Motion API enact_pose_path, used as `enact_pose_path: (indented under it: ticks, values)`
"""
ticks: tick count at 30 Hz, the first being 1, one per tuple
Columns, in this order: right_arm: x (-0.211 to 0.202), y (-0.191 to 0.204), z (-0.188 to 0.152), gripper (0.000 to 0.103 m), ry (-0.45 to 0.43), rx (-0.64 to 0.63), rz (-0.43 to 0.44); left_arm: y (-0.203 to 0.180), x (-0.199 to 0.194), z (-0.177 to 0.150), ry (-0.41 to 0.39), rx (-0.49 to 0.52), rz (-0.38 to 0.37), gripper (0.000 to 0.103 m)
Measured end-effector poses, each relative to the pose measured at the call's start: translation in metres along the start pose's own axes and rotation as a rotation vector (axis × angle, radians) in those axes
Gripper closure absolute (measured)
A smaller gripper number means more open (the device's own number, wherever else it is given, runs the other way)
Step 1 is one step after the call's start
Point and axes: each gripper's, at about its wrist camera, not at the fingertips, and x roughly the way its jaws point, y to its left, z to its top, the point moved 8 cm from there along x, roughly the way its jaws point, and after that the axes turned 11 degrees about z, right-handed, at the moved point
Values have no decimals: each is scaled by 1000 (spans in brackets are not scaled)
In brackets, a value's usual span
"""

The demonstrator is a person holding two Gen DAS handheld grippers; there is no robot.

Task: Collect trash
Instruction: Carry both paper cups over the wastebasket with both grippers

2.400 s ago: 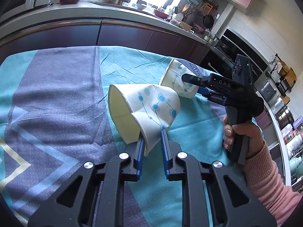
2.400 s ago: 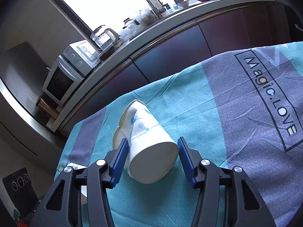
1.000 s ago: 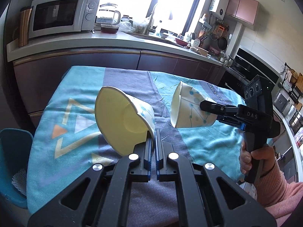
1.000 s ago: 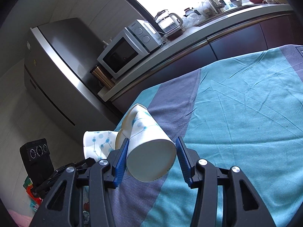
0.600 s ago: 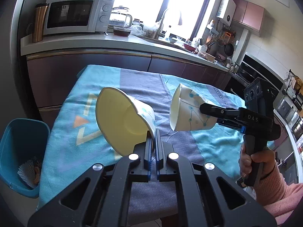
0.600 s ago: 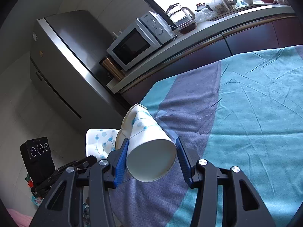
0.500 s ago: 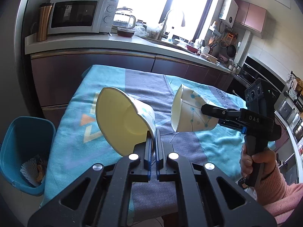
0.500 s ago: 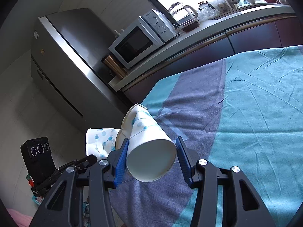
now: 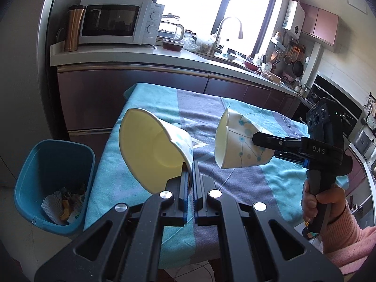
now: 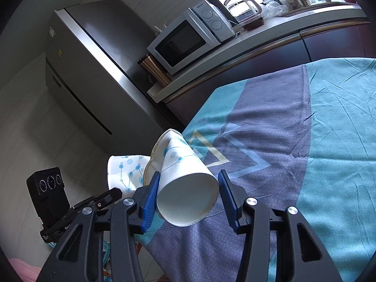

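Observation:
My left gripper (image 9: 190, 168) is shut on the wall of a crushed paper cup (image 9: 150, 150), white with blue dots, its cream inside facing me. It hangs above the table's left end. My right gripper (image 10: 188, 183) is shut on a second paper cup (image 10: 185, 178), base toward the camera; the left wrist view shows that cup (image 9: 237, 144) held in the air over the table. A blue trash bin (image 9: 47, 164) with paper scraps inside stands on the floor, left of the table. In the right wrist view the left gripper (image 10: 103, 199) and its cup (image 10: 127, 169) sit lower left.
The table wears a teal and grey cloth (image 9: 235, 183). Behind it runs a dark cabinet counter (image 9: 141, 63) with a microwave (image 9: 115, 24), a copper tumbler (image 9: 72, 27) and a kettle (image 9: 170, 29). A steel fridge (image 10: 94, 70) stands left. A hand in a pink sleeve (image 9: 338, 230) holds the right gripper.
Both grippers, each still holding its cup, have drawn back toward the table's left end. The blue bin has come further into the left wrist view.

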Motion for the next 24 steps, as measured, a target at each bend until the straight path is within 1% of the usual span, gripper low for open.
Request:
enact_pose_path:
  ticks: [24]
  values:
    - [52, 24, -8, 56, 83, -22, 76, 42, -18, 3, -30, -36, 78, 100]
